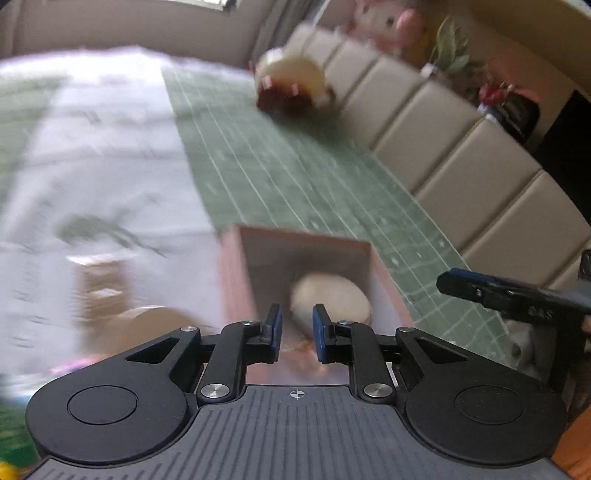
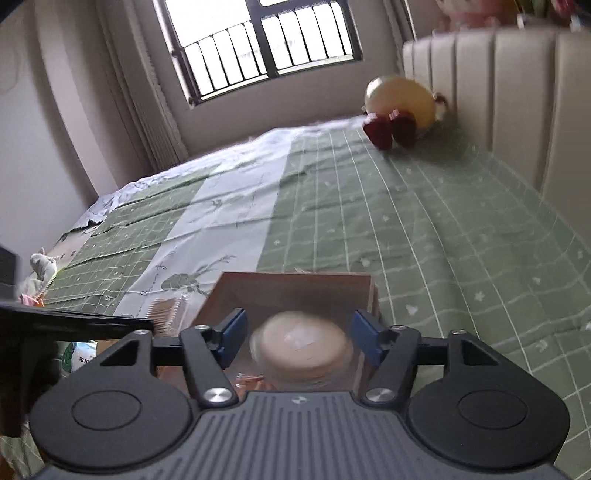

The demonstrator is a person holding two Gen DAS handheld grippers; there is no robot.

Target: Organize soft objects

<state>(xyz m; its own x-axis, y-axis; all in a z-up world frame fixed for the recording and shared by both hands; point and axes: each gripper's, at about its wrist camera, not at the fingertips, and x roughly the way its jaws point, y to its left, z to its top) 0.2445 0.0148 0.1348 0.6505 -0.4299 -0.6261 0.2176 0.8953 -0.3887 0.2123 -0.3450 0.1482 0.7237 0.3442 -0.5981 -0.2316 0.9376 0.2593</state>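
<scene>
Right wrist view: green checked bedspread [image 2: 424, 229] under a barred window [image 2: 258, 48].

The left wrist view is smeared by motion blur: the white part of the bedspread [image 1: 103, 155] shows no clear pattern, and tan shapes [image 1: 107, 291] beside the cardboard box [image 1: 236, 280] cannot be identified. The pink plush toy [image 1: 384, 22] above the headboard [image 1: 461, 155] is blurred and cut off by the top edge. In the right wrist view, the gripper body hides the box's near side, and the cream round cushion [image 2: 301, 345] inside is fuzzy.
</scene>
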